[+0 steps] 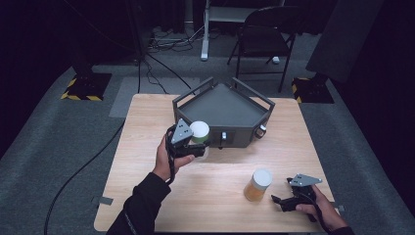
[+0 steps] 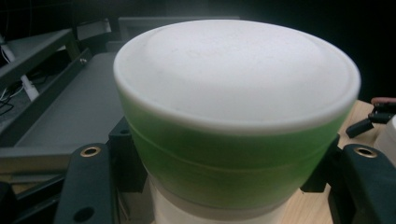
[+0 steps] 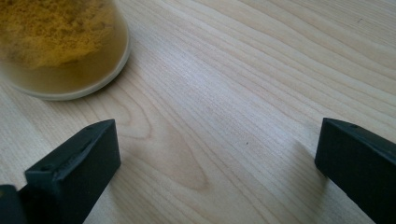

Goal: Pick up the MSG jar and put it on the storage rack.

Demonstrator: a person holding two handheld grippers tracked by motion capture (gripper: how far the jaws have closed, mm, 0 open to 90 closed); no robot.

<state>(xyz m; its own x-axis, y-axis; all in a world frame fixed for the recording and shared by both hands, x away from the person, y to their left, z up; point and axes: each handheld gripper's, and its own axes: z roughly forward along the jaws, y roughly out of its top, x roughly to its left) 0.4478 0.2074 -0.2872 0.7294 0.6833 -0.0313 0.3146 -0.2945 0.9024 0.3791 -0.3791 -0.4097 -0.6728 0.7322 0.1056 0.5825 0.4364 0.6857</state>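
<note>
A green jar with a white lid (image 1: 199, 131) is lifted off the wooden table (image 1: 215, 196), right in front of the dark grey five-sided tray (image 1: 237, 135). My left gripper (image 1: 197, 143) is shut on the jar's body below the lid. In the left gripper view the jar (image 2: 233, 116) stands upright between the jaws of the left gripper (image 2: 224, 191), with the tray (image 2: 70, 112) behind it at the left. A jar of yellow-orange powder with a white lid (image 1: 258, 185) stands at the front right. My right gripper (image 1: 280, 193) rests open just right of it; in its own view the right gripper (image 3: 215, 140) spans bare wood, the powder jar (image 3: 60, 42) at upper left.
The tray has raised rails on its sides and small knobs on its front wall. Past the table's far edge are a folding chair (image 1: 264, 34), floor cables and stand bases marked with yellow-black tape (image 1: 85, 88). The table's front edge runs close to both hands.
</note>
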